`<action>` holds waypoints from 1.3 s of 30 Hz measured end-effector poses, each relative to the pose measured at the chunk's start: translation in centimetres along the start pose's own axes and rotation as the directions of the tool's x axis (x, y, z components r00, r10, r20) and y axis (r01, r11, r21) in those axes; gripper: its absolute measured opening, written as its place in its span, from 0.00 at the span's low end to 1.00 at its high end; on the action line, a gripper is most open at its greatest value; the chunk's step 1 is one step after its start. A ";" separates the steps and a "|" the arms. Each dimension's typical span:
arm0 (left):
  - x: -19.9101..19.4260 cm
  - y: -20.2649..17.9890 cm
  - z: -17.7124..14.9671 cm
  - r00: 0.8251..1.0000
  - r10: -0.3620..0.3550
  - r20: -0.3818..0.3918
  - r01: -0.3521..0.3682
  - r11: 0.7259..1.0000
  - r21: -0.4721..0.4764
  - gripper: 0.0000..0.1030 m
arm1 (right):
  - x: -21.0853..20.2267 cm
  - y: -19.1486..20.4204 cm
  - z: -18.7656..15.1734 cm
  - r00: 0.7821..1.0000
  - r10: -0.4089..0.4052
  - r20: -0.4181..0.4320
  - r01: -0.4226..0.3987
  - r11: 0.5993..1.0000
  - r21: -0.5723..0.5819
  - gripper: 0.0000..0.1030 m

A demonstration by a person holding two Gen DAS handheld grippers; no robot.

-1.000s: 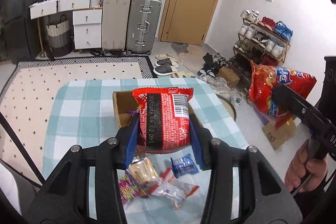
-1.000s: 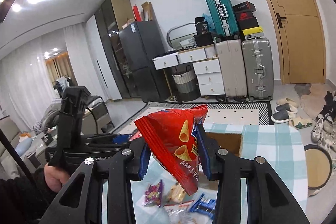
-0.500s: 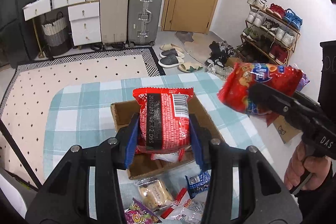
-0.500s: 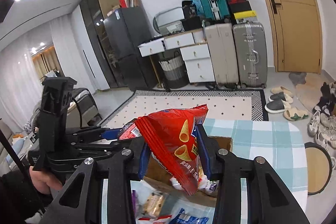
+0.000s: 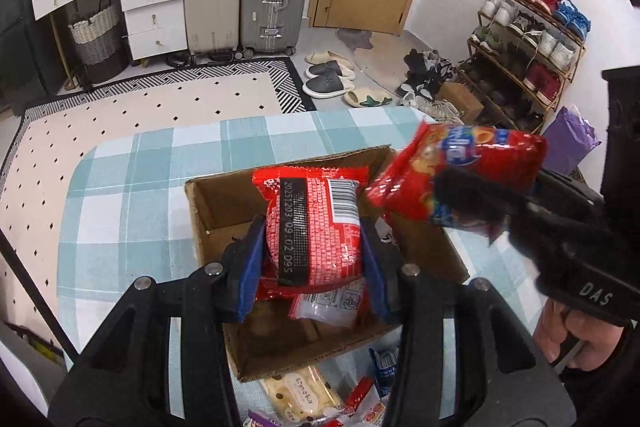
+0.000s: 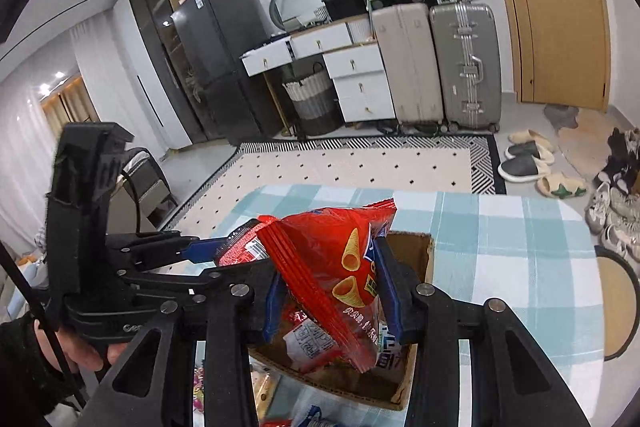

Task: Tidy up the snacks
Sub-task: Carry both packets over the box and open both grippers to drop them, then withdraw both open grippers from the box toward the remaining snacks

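Surface [image 5: 120, 187]: covered in a teal-and-white check cloth, it carries an open cardboard box [image 5: 216, 203] near its middle and a scatter of loose snacks at its near edge.

Cardboard box: a second ago it lay well ahead of both tools and low in their views. It now sits directly under both held packets, its far wall visible beyond them. At least one white-and-red packet [image 5: 334, 307] already lies inside.

Chip bag [image 6: 340, 267], red with cone-shaped crisps printed on it: clamped in the right tongs [image 6: 332, 295], blue pads pressing its sides, the bag's lower corner hanging over the box opening. In the left wrist view it has swung in from beside the surface to the box's right-hand far corner.

Red packet [image 5: 316, 231], with barcode and date strip: gripped in the left tongs [image 5: 312, 259], pads closed on both flanks, held over the middle of the box.

Loose snacks [image 5: 300, 395]: a pale biscuit pack, a blue wrapper and others lie on the surface just outside the near wall of the box, not yet collected.

Finding: both hands have come forward and down together, bringing two packets over the container. In my judgement the step in hand is the drop into the box; release has not begun, as both pairs of pads press firmly. Several items remain outside, so the task is only partly advanced.
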State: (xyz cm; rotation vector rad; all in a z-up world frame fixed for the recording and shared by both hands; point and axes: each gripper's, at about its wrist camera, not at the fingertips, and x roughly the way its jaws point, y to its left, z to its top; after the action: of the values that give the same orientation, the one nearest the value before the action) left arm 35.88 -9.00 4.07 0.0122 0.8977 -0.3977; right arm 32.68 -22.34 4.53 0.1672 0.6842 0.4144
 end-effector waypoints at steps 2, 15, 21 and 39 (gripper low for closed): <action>0.9 -0.1 -0.1 1.000 0.021 0.005 -0.021 1.000 0.014 0.40 | 0.7 -0.3 -0.3 1.000 0.007 -0.008 -0.007 1.000 0.008 0.39; 2.4 2.0 -1.4 0.999 0.051 0.005 -0.051 0.998 -0.027 0.41 | 2.3 -0.7 -1.8 1.000 -0.025 -0.015 0.025 1.000 0.017 0.40; -0.4 2.2 -3.2 0.996 0.083 0.043 -0.082 0.996 -0.023 0.43 | -0.4 0.4 -2.8 1.000 -0.003 0.012 0.003 1.000 0.014 0.46; -14.6 -1.0 -16.0 0.933 0.171 0.317 -0.162 0.985 -0.054 0.79 | -13.7 6.8 -15.0 0.968 0.035 0.249 -0.032 0.999 -0.016 0.83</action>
State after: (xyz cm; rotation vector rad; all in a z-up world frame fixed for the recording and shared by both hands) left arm 15.34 -2.29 5.31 -0.0009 0.5739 -0.2199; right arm 11.34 -21.77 2.84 0.2159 0.4316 0.4209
